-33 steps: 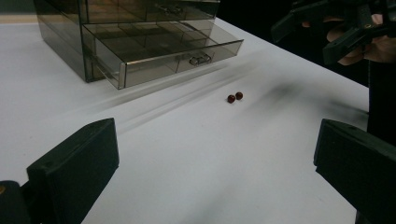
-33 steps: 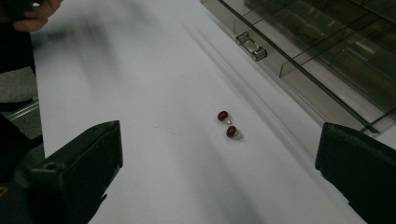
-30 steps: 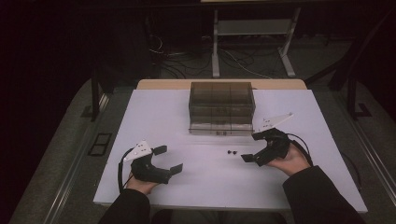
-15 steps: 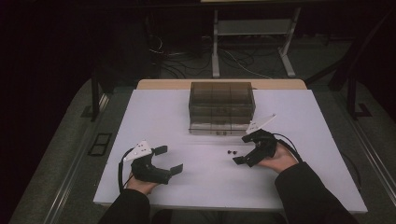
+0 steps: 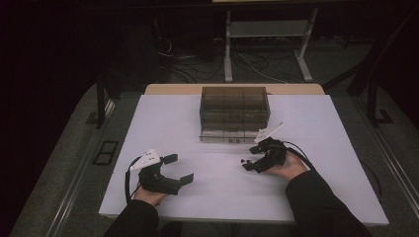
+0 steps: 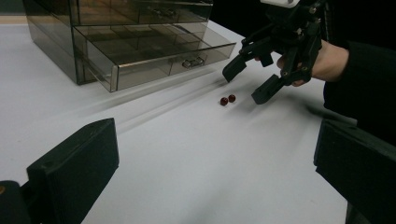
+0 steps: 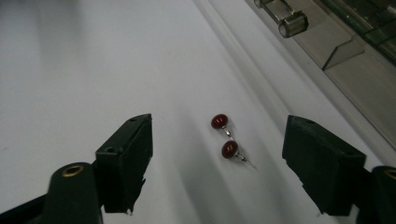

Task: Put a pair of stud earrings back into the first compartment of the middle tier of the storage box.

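Dark red, two stud earrings (image 7: 225, 135) lie just beside each other on the white surface (image 5: 197, 128), in front of the smoky plastic drawer box (image 5: 234, 111) with its lowest drawer (image 6: 154, 49) pulled out. The right hand-held gripper (image 7: 219, 163) has come down around them; its jaws have just been closing yet stand clear, so the pinch is not made. The left hand-held gripper (image 5: 175, 168) rests spread, well apart.

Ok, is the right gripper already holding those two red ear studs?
No, the two red ear studs lie on the white table between the jaws of the right gripper, untouched by either.
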Motion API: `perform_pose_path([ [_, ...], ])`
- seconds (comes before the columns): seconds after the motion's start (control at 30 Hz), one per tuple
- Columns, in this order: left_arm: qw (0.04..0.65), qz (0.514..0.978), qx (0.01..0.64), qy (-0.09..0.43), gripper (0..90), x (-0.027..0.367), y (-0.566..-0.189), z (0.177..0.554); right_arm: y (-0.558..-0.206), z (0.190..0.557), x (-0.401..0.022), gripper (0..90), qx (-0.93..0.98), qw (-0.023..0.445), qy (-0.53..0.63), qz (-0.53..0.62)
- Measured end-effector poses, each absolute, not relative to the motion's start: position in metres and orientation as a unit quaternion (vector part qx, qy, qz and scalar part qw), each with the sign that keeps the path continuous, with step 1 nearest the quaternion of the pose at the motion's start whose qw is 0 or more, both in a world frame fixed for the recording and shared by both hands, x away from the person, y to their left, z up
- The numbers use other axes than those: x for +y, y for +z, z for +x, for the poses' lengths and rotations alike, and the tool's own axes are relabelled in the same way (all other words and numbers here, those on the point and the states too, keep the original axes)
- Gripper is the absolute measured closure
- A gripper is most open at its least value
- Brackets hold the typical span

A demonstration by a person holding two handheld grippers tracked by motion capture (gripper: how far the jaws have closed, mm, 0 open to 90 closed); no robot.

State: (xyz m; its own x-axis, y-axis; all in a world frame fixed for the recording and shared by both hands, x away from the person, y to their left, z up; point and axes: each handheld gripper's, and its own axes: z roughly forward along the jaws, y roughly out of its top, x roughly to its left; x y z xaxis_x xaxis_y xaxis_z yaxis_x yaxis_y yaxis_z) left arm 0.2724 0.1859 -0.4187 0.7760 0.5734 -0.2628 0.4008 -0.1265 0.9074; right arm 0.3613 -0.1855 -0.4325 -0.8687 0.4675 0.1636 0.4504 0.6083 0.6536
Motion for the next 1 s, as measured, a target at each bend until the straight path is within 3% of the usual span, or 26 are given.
perform_pose_path([
  [0.1, 0.574, 0.748, 0.326, 0.073, 0.0, 0.1856, -0.4190, 0.2728, -0.4364, 0.3629, -0.1836, 39.4, 0.901, 0.020, 0.353, 0.253],
  [0.47, 0.573, 0.749, 0.326, 0.071, 0.0, 0.1859, -0.4193, 0.2733, -0.4418, 0.3622, -0.1812, 62.2, 0.912, 0.047, 0.330, 0.240],
  [0.77, 0.574, 0.747, 0.326, 0.071, 0.0, 0.1860, -0.4191, 0.2731, -0.4419, 0.3643, -0.1835, 76.6, 0.914, 0.060, 0.325, 0.235],
  [1.0, 0.574, 0.748, 0.325, 0.071, 0.0, 0.1857, -0.4191, 0.2731, -0.4416, 0.3642, -0.1836, 77.4, 0.914, 0.057, 0.325, 0.234],
])
